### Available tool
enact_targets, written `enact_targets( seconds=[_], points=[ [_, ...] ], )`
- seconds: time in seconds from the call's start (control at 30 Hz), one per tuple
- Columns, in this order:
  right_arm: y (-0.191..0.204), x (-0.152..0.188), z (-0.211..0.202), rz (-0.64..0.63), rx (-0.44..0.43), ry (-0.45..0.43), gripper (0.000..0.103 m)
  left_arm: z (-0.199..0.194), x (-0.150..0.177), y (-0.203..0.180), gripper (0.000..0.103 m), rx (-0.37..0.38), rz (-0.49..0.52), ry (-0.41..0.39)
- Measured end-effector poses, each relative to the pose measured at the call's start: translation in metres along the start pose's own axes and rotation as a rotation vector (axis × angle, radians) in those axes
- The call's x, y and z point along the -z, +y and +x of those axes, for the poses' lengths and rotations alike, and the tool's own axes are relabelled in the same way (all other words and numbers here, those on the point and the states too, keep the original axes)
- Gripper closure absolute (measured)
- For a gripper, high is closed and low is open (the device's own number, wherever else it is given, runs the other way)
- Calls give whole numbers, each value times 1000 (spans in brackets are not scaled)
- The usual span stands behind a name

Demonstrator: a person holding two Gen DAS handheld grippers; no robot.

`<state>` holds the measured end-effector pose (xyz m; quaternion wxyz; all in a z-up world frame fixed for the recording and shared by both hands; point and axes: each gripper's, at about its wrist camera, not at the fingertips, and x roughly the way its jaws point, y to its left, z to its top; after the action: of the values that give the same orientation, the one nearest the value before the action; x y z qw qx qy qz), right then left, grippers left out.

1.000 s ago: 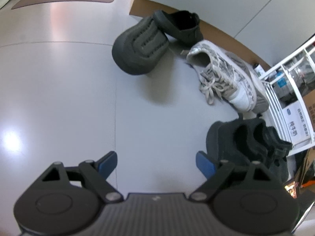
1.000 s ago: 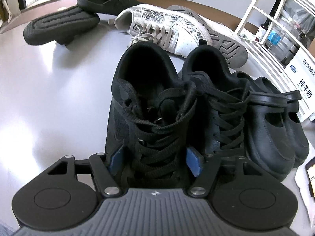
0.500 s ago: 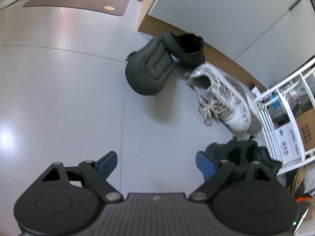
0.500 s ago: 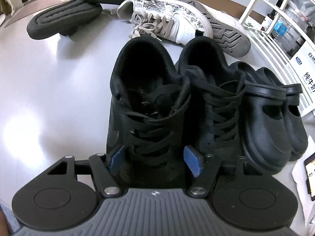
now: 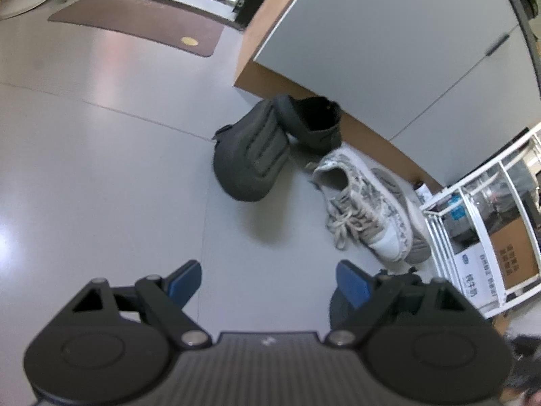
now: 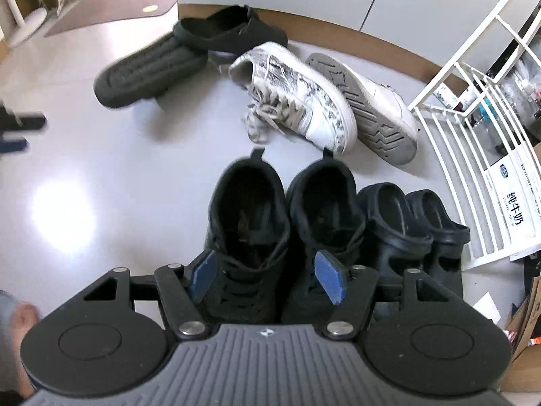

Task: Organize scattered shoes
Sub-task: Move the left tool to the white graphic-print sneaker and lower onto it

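- Your right gripper (image 6: 267, 277) stands open above the left black lace-up sneaker (image 6: 248, 233). Its blue pads (image 6: 203, 274) hang clear of the laces and grasp nothing. The jaws have just been opening a little more, with that sneaker below the gap, not pinched.
- That sneaker sits beside its mate (image 6: 323, 223), and the pair of black clogs (image 6: 412, 226) lines up just right of them. I judge those two pairs as done.
- Risk: dropping back down could snag a lace on a pad and drag the sneaker out of line.
- Your left gripper (image 5: 267, 284) is spread wide and empty, with bare floor (image 5: 101, 169) between the pads.
- Ahead of it lie the loose shoes: a dark grey slipper (image 5: 252, 162) tipped sole-up against its mate (image 5: 314, 125), and a patterned white sneaker (image 5: 368, 209) to their right.
- In the right view, the second white sneaker (image 6: 368, 101) lies on its side just beyond the patterned one.
- Risk: the tipped slipper leans on its mate, so lifting either may topple the other.
- Risk: the patterned sneaker's loose laces could trail and tug.
- Risk: the white wire rack (image 6: 473, 135) stands close on the right; a wide swing could clip it.
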<state>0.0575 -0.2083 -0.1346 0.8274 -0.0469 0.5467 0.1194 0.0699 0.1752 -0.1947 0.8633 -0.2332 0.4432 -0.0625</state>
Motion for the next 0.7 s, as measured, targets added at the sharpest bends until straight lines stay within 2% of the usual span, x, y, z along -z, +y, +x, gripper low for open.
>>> enact_targets(
  seconds=[0.07,0.17,0.37,0.47,0.6,0.7],
  points=[
    [-11,-17,-18,20,-73,4,32,2,0,-1,14,-8,-14,-1],
    [-20,-28,-37,-52,-26,-12,32,8,0,-7,14,-11,-11,9],
    [-56,-27,-46,-62,-31,-17,32,29,7,-46,14,-2,86,19],
    [-63,-27,-45,-52,-40,-14,32,40,10,-56,15,-3,109,38],
    [-66,-26,-49,-101,-48,-36,32,50,11,-67,15,-13,141,46],
    [-74,-24,-48,-120,-42,-43,32,61,8,-75,15,-49,210,46]
  ],
)
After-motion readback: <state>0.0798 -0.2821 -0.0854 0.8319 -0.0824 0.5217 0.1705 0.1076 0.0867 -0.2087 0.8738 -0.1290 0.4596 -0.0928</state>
